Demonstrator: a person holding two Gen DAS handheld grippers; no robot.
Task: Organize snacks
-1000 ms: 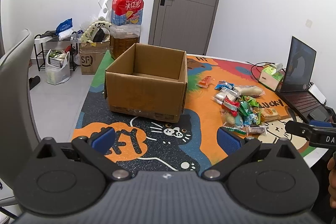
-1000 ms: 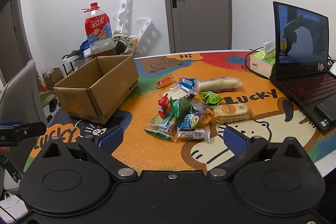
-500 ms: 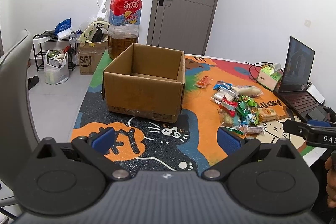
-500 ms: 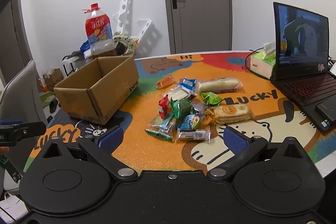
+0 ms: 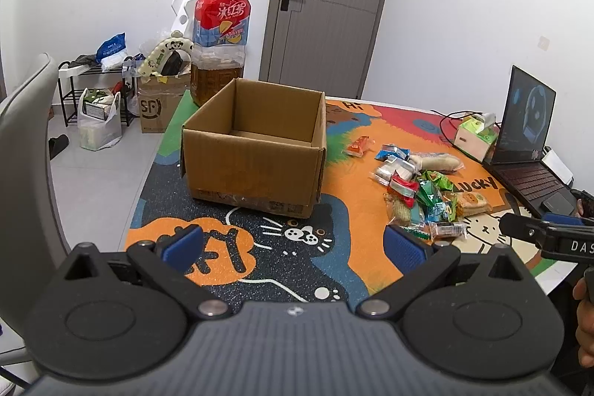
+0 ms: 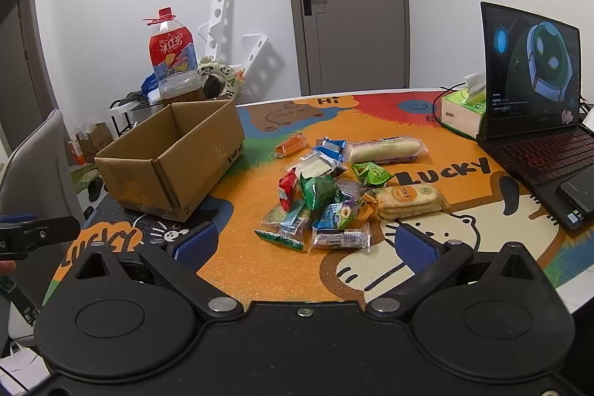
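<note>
1. Left gripper, black with blue pads: held above the near edge of the table, jaws spread wide, nothing between them.
2. Right gripper, black with blue pads: above the near edge, jaws likewise released and empty; the snack pile lies just beyond it.
3. Open brown cardboard box: upright on the left half of the table, flaps up, the visible part of its inside bare; apart from the snacks.
4. Loose pile of wrapped snacks: on the orange middle of the cartoon-printed table mat, right of the box. Contents noted:
   - long pale bread roll in clear wrap, at the far side of the pile;
   - small orange packet, lying alone towards the box;
   - red packet and green foil packet, touching, mid-pile;
   - round-printed cracker pack, right side;
   - clear packet with dark bar, nearest the near edge.
5. Large plastic bottle with red label and amber liquid: behind the box, at the far left corner.
6. Green-and-white tissue box: near the far right corner, just beside the open black laptop on the right edge.
7. Grey chair back: at the left, off the table.
</note>
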